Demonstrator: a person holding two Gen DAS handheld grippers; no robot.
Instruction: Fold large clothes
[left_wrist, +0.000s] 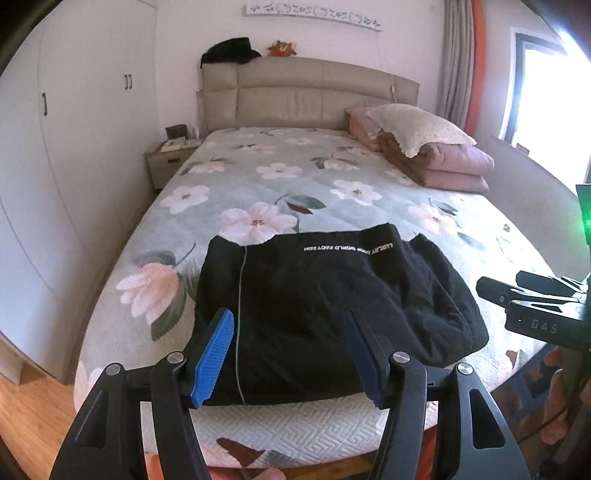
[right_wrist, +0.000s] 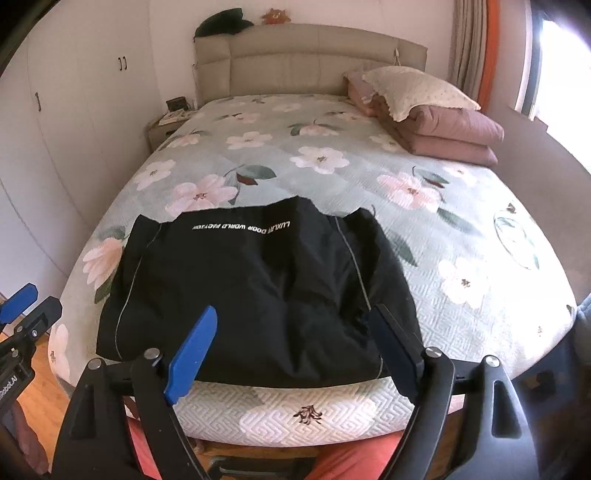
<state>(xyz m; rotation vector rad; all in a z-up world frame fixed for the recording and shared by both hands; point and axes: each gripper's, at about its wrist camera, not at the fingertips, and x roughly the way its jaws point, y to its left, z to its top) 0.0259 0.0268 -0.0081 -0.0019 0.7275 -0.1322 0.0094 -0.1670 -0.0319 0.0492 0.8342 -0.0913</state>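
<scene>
We hold both grippers, left (left_wrist: 290, 354) and right (right_wrist: 295, 350), jaws open (nothing gripped), above the folded jacket (right_wrist: 251, 295) lying crosswise on the bed (right_wrist: 461, 236).

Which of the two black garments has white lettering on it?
The folded black jacket near the bed's foot, beneath both grippers; the other black garment, draped over the headboard, shows no lettering.

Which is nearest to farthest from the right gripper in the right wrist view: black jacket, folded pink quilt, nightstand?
1. black jacket, directly beyond the right gripper
2. folded pink quilt, far right on the bed
3. nightstand, far left by the headboard
</scene>
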